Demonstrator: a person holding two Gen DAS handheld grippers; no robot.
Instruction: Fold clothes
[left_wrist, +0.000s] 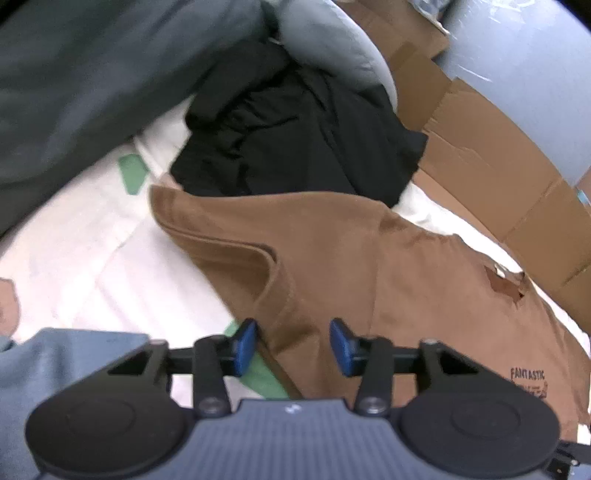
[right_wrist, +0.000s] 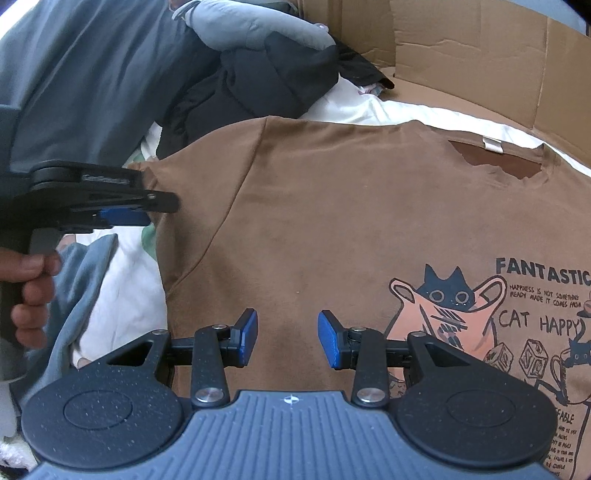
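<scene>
white sheet (right_wrist: 122, 288); brown T-shirt (right_wrist: 332, 229) flat; left claw (left_wrist: 293, 345) apart; right claw (right_wrist: 287, 338) apart, angled down

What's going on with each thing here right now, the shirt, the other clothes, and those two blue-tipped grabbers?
Brown T-shirt: spread flat, print side up, sleeve folded in, not held.
Black garment: crumpled in a heap behind the shirt.
Left gripper: fingers open over the shirt's sleeve edge, gripping nothing.
Right gripper: fingers open above the shirt, gripping nothing.
Cardboard: opened out flat behind the shirt.
</scene>
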